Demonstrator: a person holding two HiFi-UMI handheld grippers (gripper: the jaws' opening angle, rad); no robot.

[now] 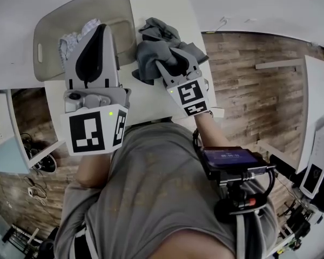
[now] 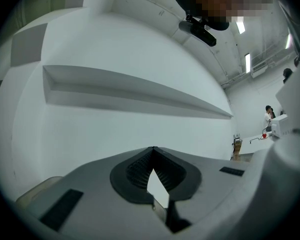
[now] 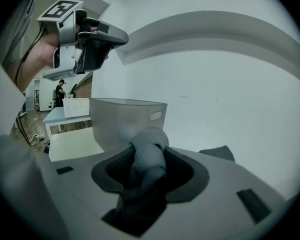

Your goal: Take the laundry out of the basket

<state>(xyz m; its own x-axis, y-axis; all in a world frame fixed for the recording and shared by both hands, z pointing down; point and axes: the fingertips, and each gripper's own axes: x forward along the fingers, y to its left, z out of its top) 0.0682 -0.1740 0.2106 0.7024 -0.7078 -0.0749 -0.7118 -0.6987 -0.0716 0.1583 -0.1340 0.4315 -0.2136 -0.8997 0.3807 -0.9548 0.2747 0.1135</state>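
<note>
Just beside basket rim (image 3: 140, 103): cloth (image 3: 149, 156) between right tongs (image 3: 150, 151).

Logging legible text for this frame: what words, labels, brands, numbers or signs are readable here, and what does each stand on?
No text here can be read.
On the device screen strapped at the person's right side: faint lines, too blurred to read.
On the left marker cube and the right marker cube: black-and-white square patterns only, no letters.
On the basket: no label visible.
</note>
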